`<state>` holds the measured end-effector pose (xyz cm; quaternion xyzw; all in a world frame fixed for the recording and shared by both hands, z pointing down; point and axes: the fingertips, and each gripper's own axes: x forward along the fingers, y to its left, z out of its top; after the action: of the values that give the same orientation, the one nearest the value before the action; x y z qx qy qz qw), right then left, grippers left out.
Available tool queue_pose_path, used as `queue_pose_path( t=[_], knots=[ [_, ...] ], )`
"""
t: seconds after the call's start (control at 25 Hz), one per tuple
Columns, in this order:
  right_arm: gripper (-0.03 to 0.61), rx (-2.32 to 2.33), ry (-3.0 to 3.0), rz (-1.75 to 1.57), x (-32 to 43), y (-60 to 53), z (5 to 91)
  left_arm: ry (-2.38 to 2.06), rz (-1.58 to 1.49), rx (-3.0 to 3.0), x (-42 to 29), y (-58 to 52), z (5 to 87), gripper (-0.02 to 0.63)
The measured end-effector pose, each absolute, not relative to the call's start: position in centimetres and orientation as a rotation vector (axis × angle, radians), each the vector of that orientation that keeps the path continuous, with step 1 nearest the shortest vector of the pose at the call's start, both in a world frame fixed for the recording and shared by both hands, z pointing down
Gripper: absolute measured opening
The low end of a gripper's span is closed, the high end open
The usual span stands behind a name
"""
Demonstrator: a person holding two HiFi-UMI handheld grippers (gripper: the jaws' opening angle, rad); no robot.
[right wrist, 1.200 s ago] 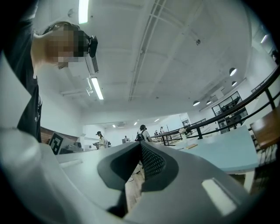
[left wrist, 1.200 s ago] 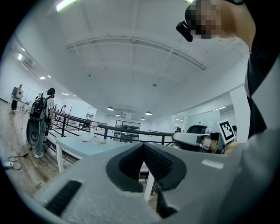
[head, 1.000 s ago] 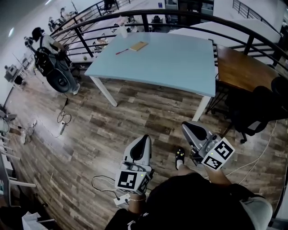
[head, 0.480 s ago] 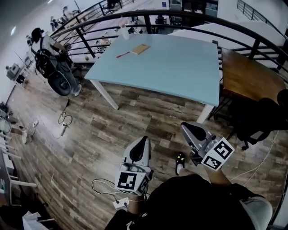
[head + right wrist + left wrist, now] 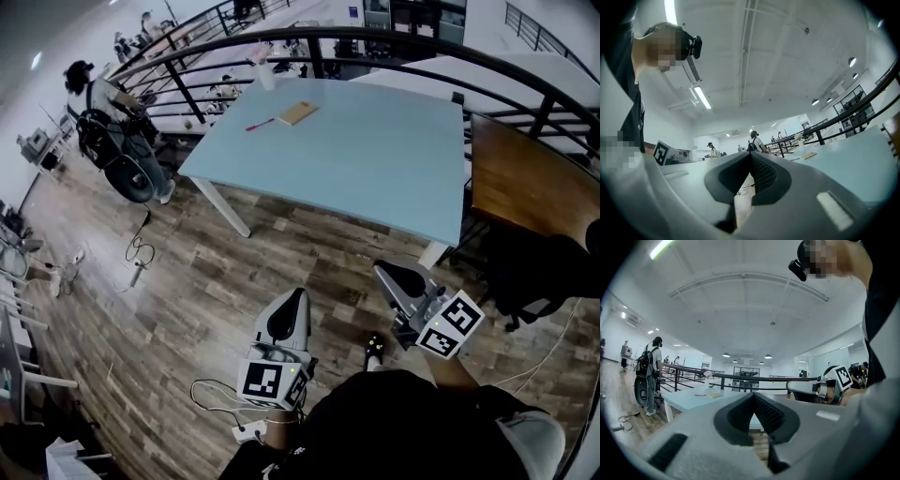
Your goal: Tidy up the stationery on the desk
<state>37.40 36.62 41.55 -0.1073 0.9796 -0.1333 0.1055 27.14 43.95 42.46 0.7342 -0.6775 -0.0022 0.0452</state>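
A tan notebook (image 5: pixel 296 113) and a red pen (image 5: pixel 260 124) lie at the far left corner of the light-blue table (image 5: pixel 375 150), next to a white cup (image 5: pixel 265 75). Both grippers are held low over the wooden floor, well short of the table. My left gripper (image 5: pixel 298 292) is shut with nothing in it, and so is my right gripper (image 5: pixel 380 269). In the left gripper view the shut jaws (image 5: pixel 753 394) point at the table, with the notebook (image 5: pixel 714 395) far off. In the right gripper view the closed gripper (image 5: pixel 750 153) faces the table edge and the notebook (image 5: pixel 809 155).
A black railing (image 5: pixel 375 37) curves behind the table. A brown wooden desk (image 5: pixel 525 187) and a black office chair (image 5: pixel 544 267) stand at the right. A person with a backpack (image 5: pixel 98 108) stands far left. Cables (image 5: pixel 139 253) and a power strip (image 5: pixel 246 429) lie on the floor.
The table has drawn closer and sits lower in the head view as I walk toward it. Both grippers travel along, still shut and empty.
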Motion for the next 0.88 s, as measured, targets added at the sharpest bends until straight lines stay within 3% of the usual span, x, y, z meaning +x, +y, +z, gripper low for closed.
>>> queue_pose_path(
  t=[0.88],
  knots=[
    [-0.003,-0.262,2.849,-0.456,38.5,25.8,42.5,-2.141,0.037,2.181,27.7,33.6,42.1,-0.003]
  ],
)
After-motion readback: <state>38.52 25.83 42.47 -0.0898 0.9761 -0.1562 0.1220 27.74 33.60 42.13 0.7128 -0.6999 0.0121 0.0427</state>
